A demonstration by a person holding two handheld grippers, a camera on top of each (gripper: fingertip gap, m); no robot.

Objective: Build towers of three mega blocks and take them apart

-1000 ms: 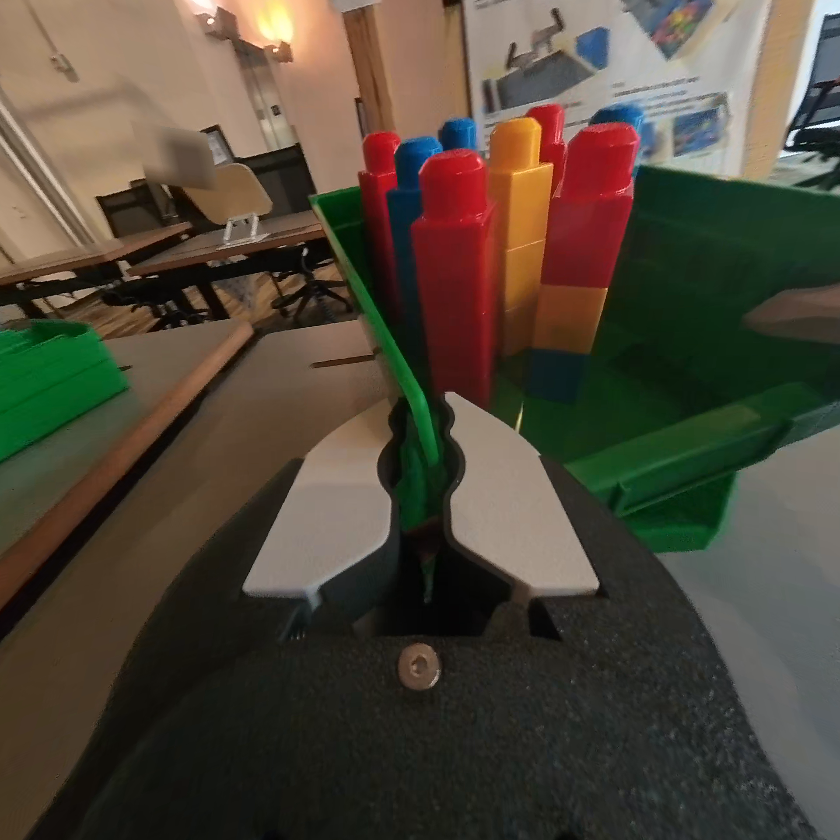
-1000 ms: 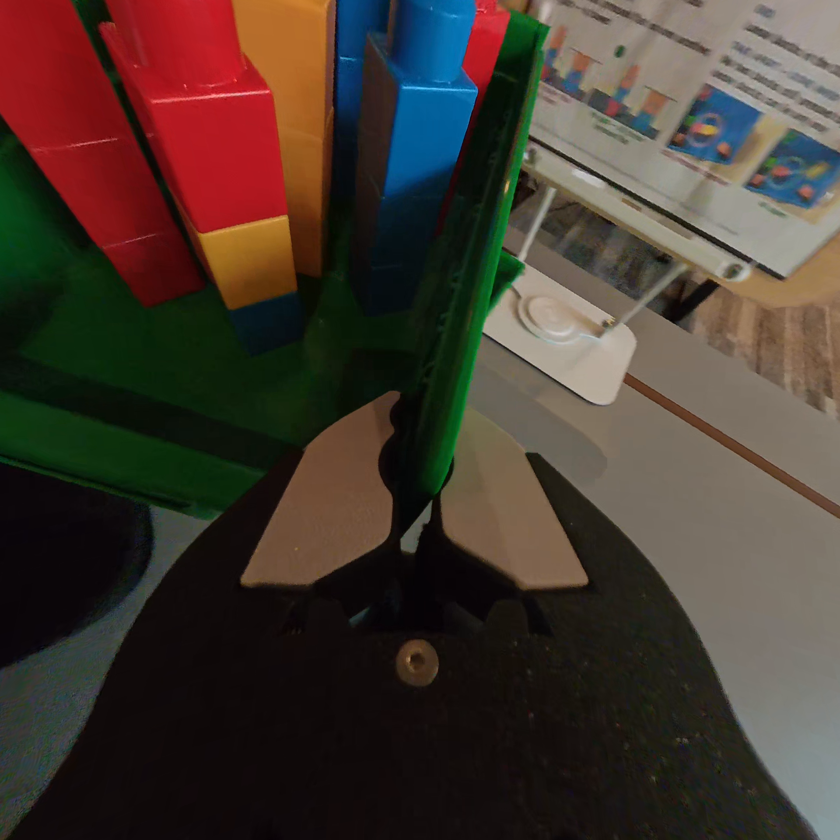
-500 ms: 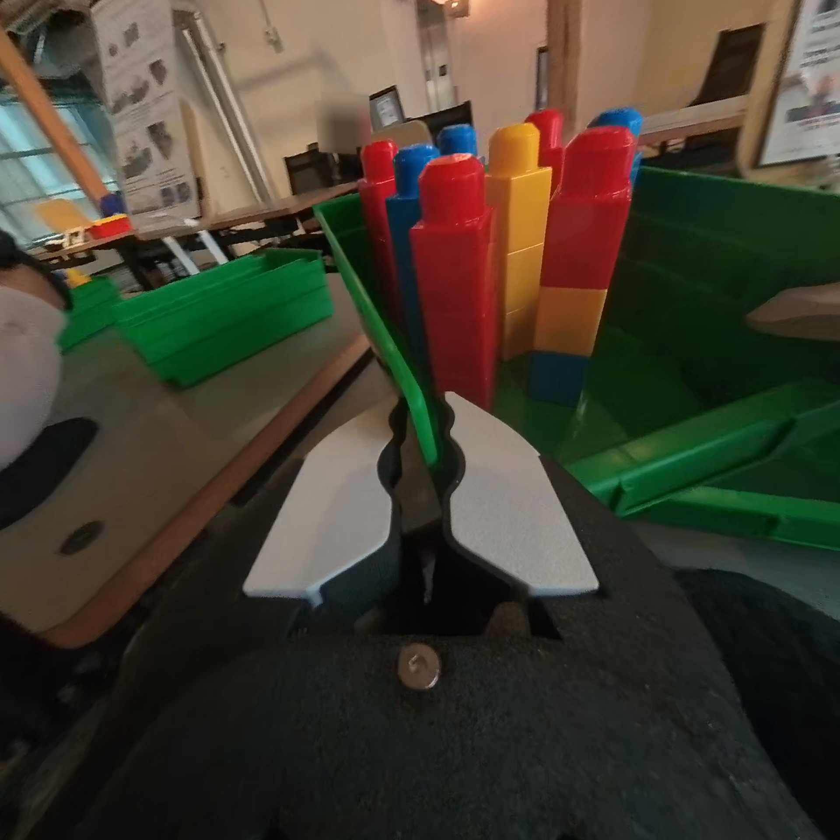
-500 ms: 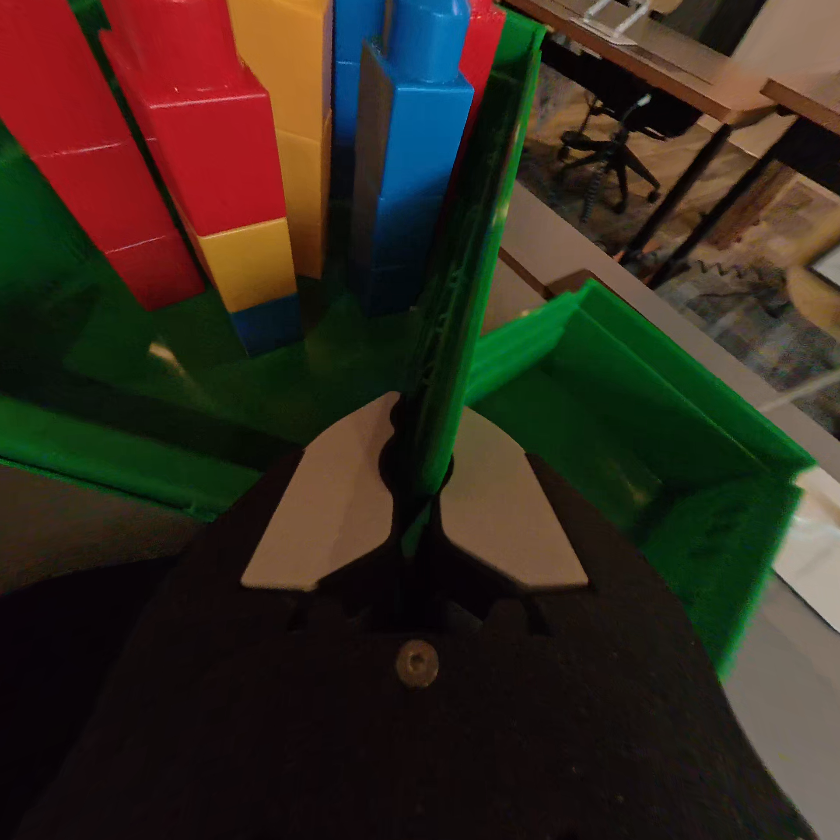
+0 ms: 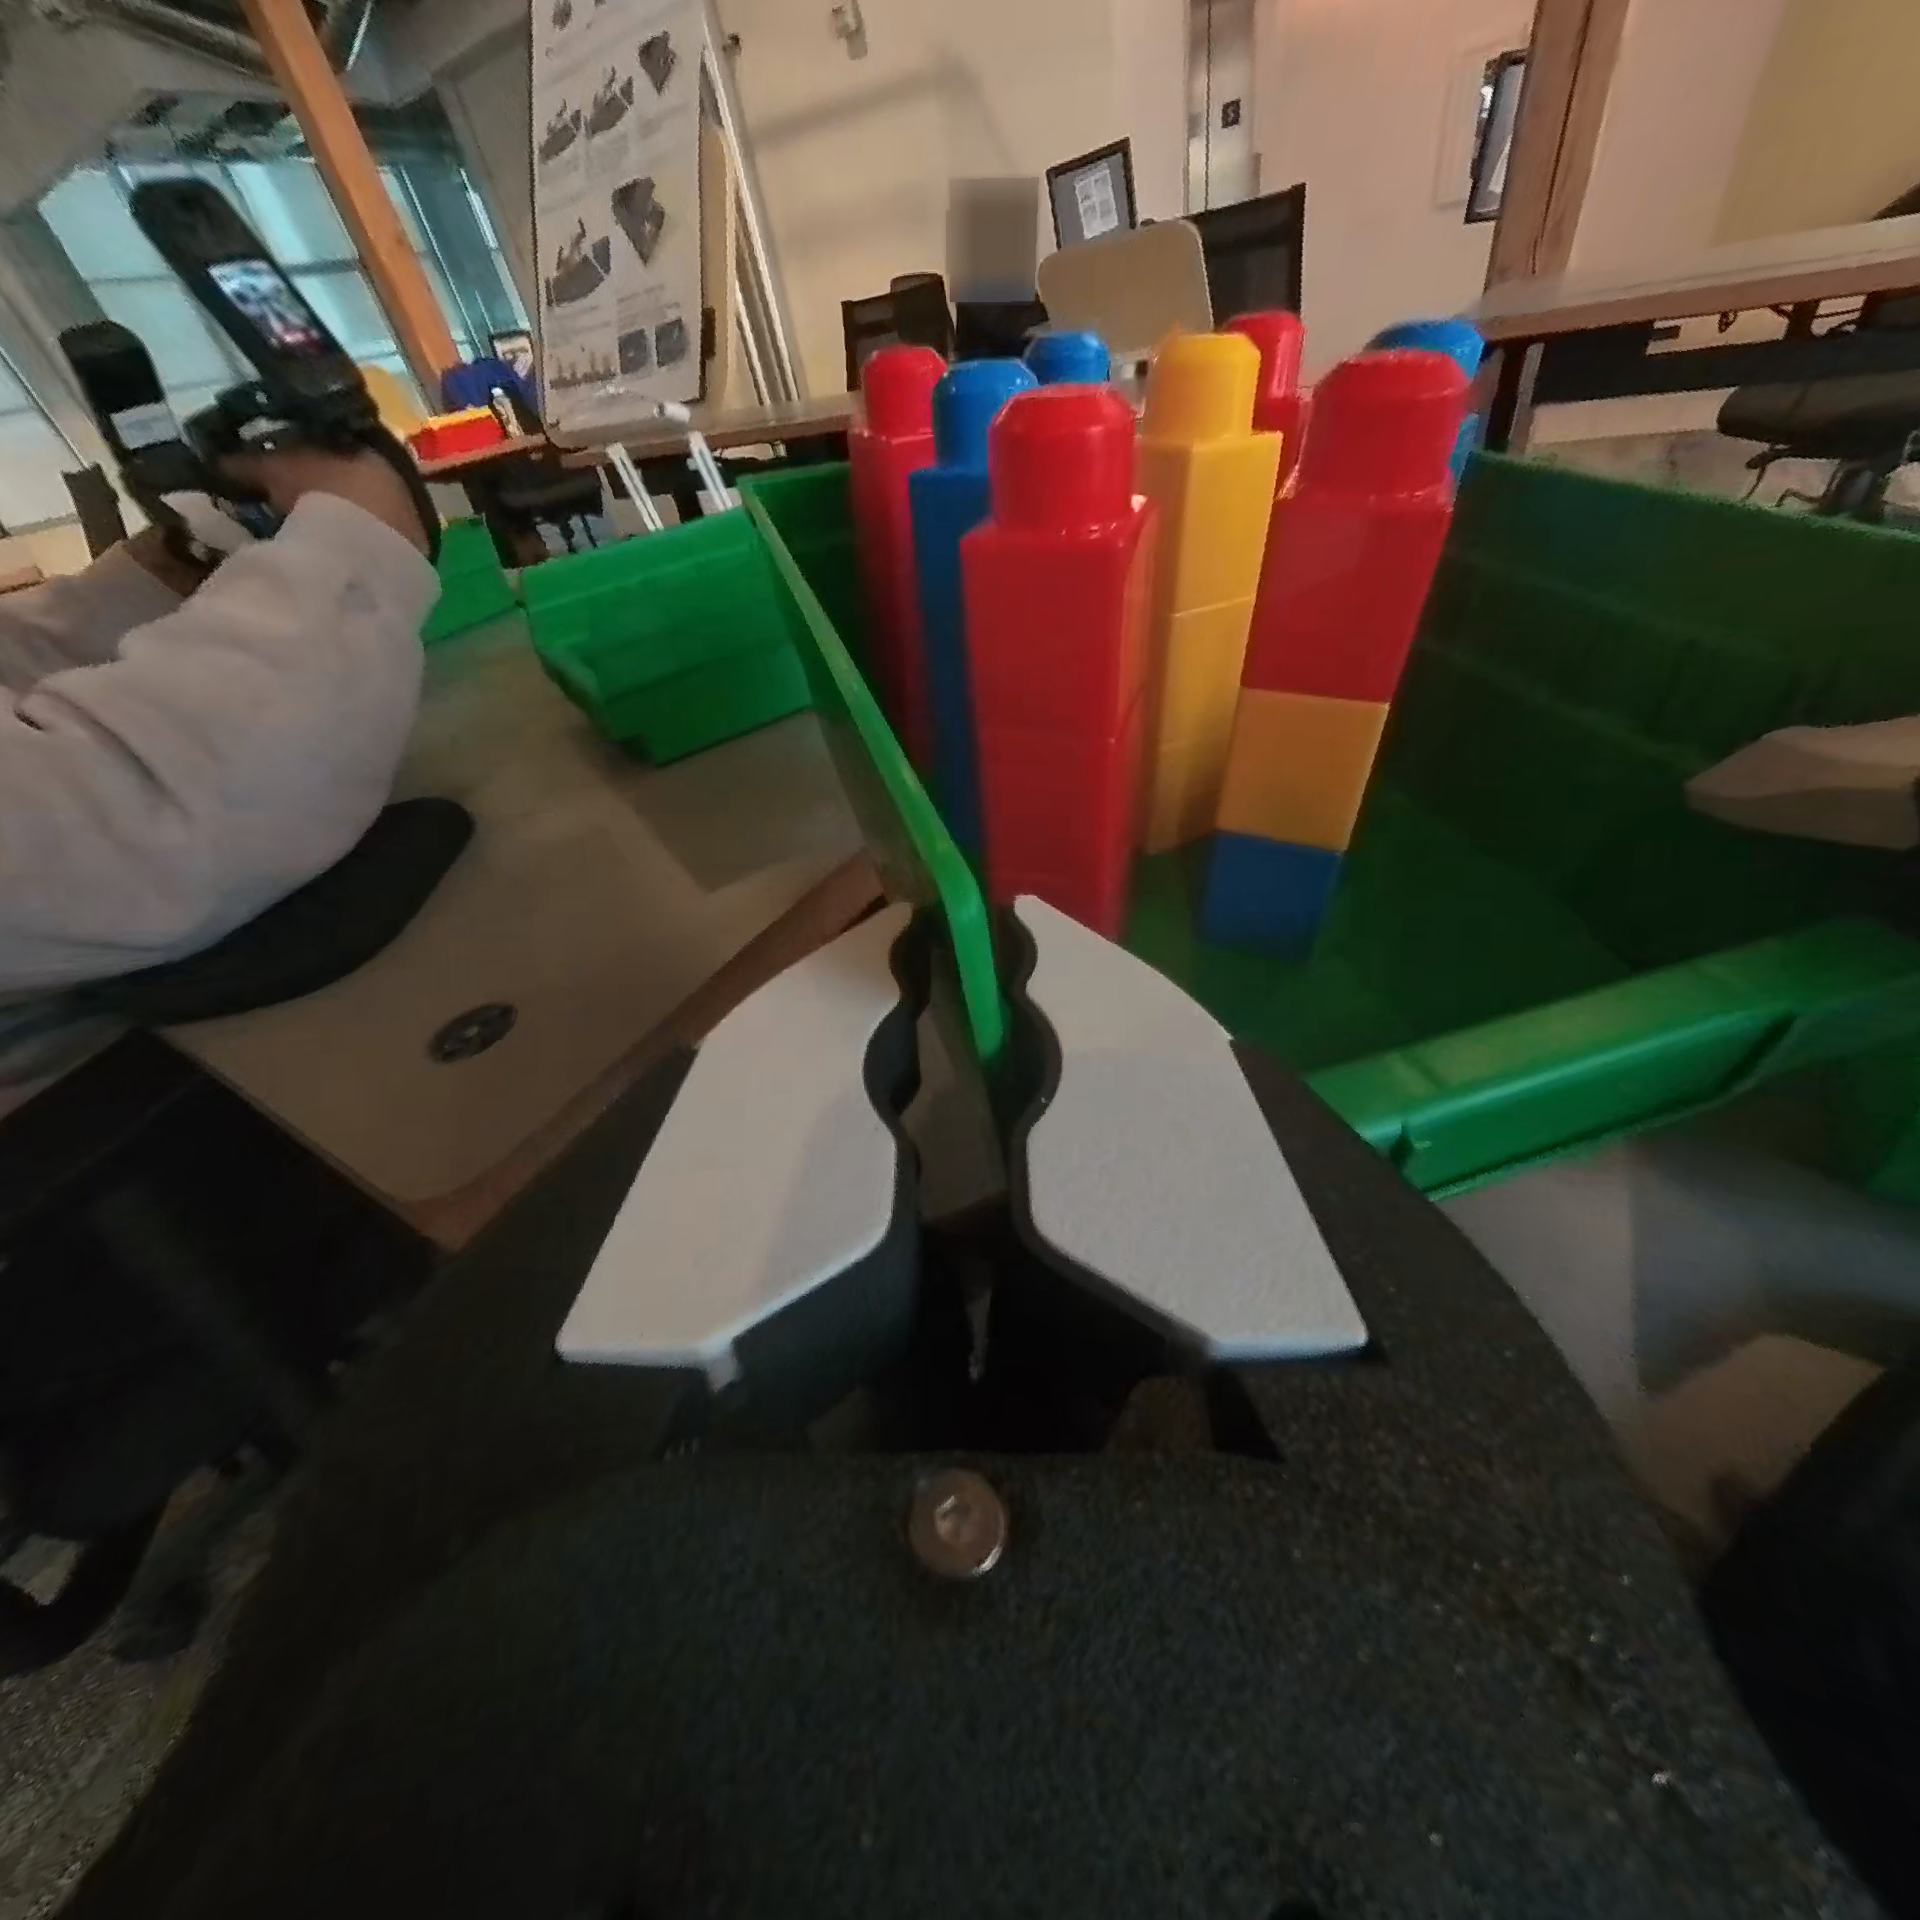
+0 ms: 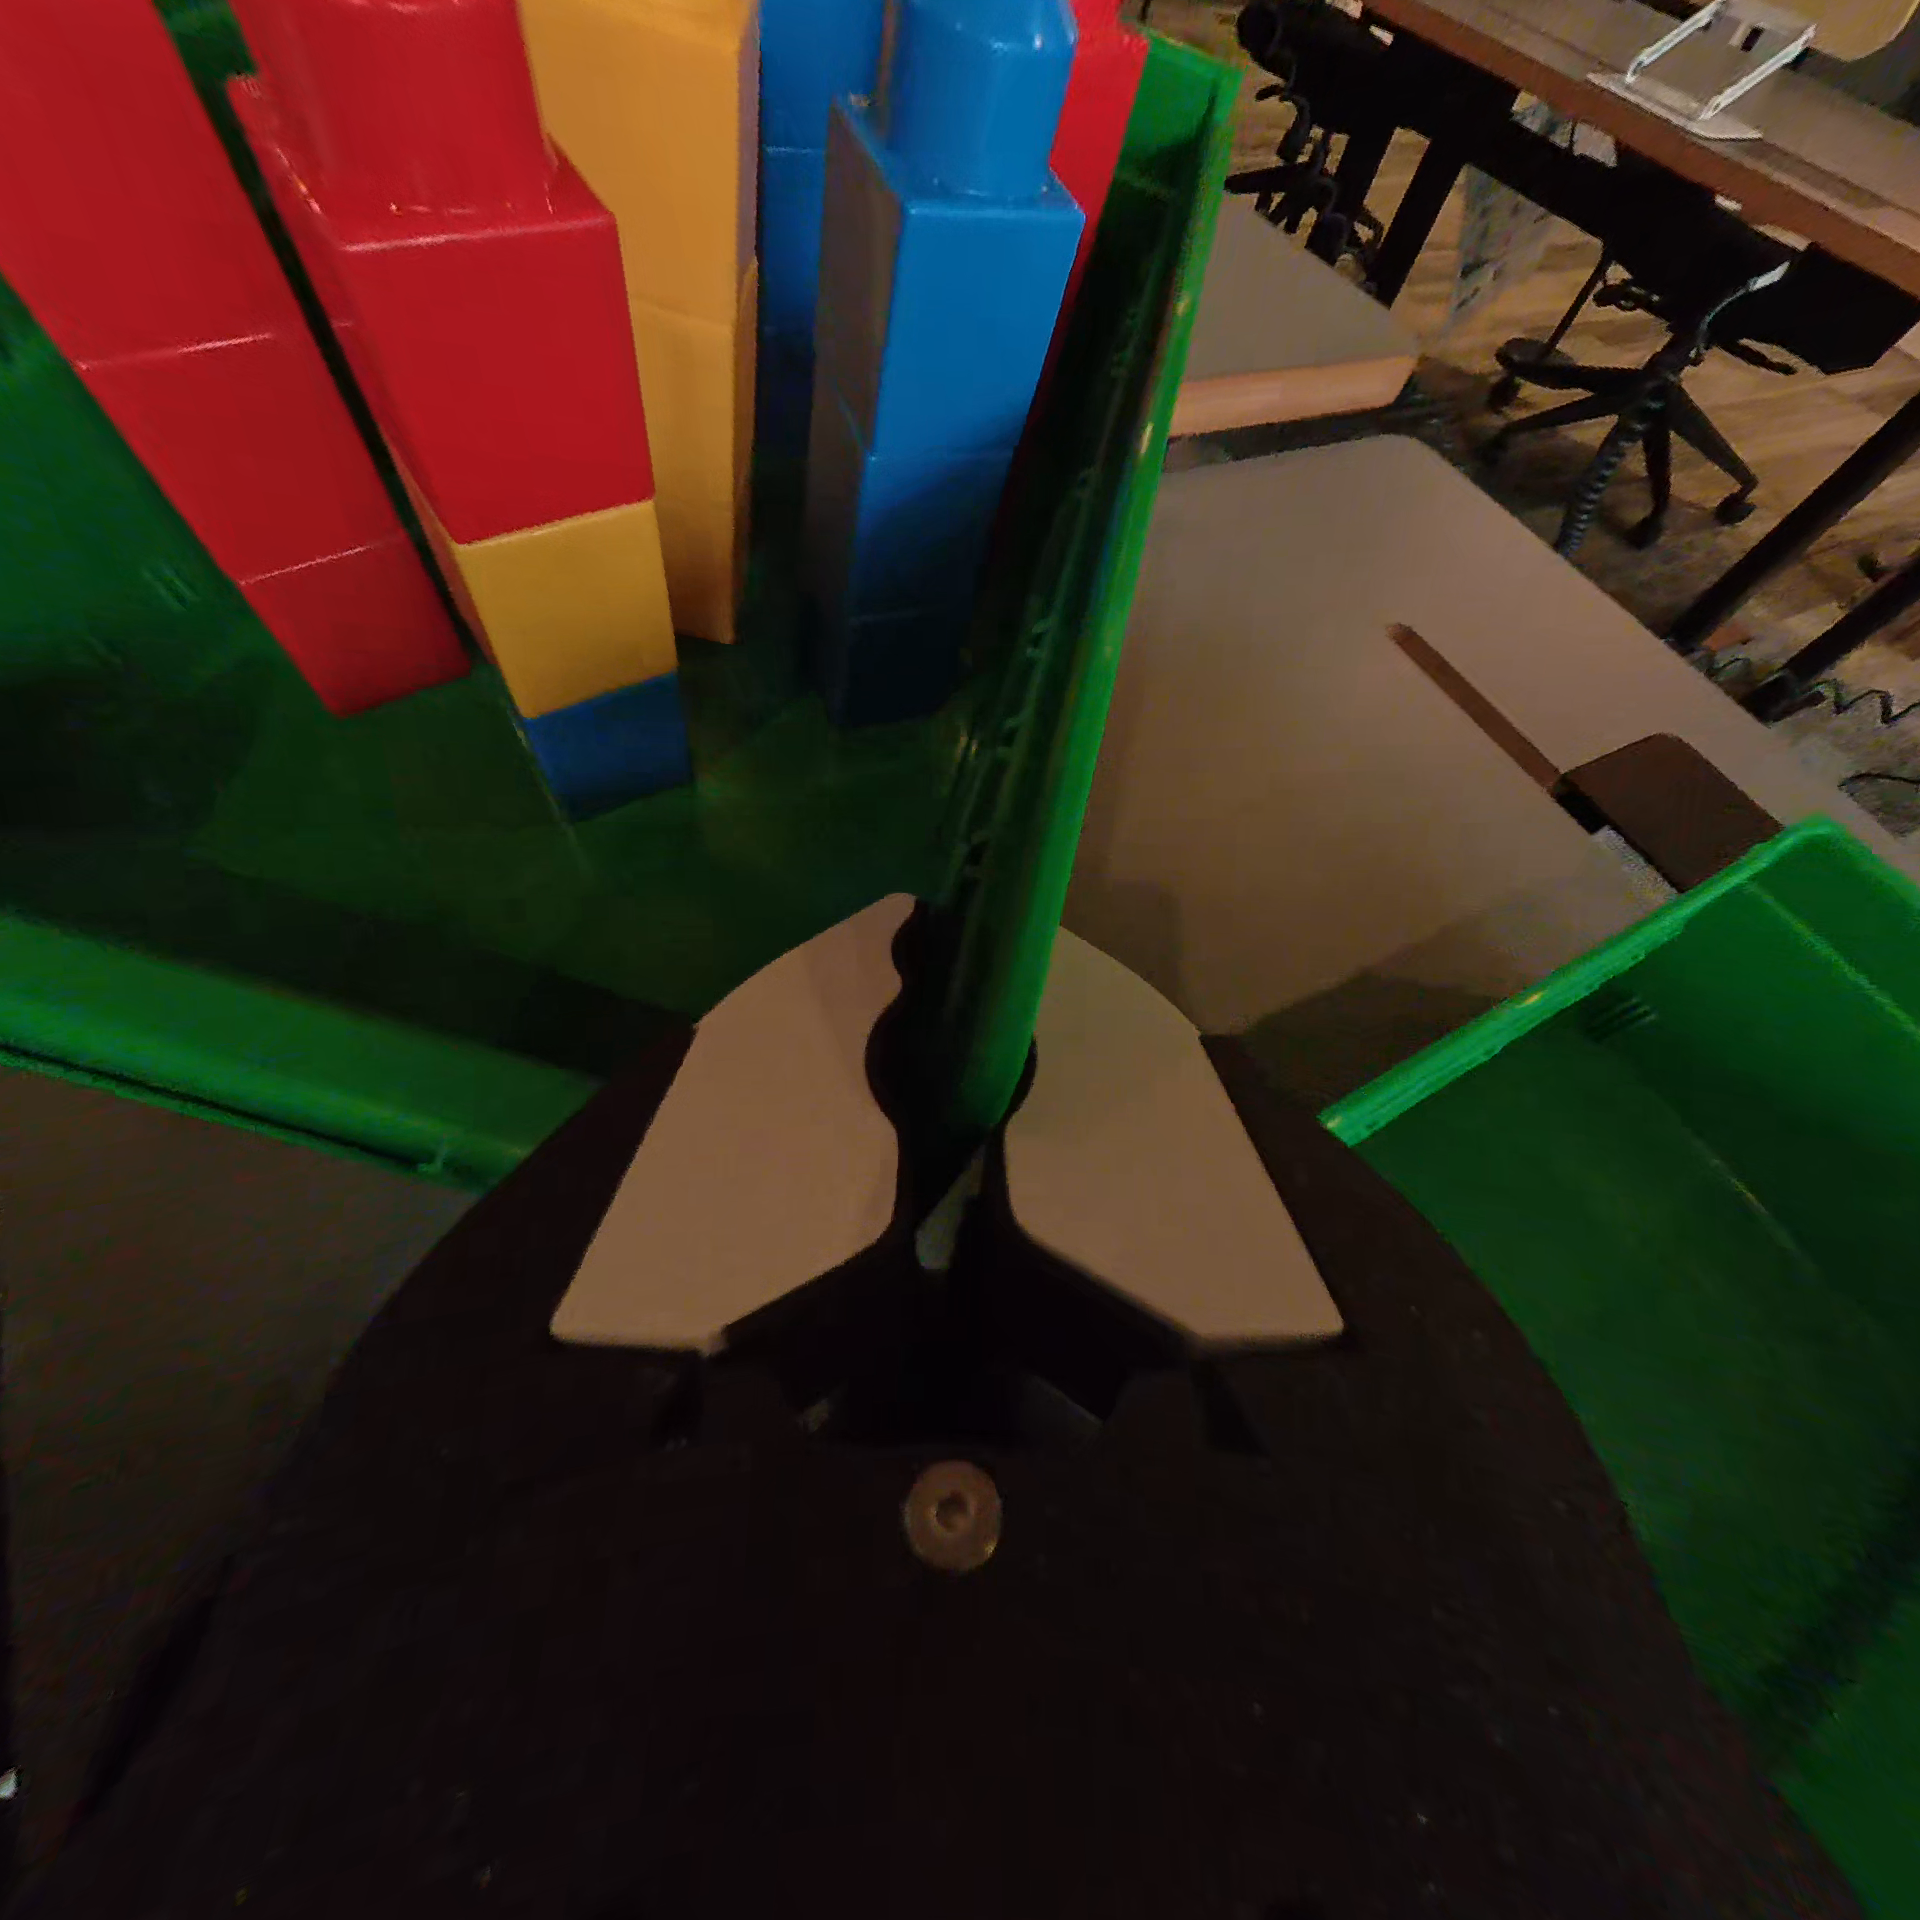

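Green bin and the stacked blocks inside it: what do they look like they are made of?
The green open-topped bin looks like moulded rigid plastic: thin walls, a rolled rim, ribs along the wall in the right wrist view, slight sheen. The red, yellow and blue block towers look like glossy hard plastic, with soft highlights, rounded studs and visible seams between blocks. Each claw's fingers look matte pale grey, probably plastic.

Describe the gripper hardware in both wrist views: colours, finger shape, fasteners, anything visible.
Both look alike. The left gripper has a black, grainy body widening toward the camera, two flat pale grey fingers with dark, wavy inner edges, and one silver socket-head screw on the centreline. The right gripper matches, though its fingers read more tan in dimmer light. No cables or markings are visible.
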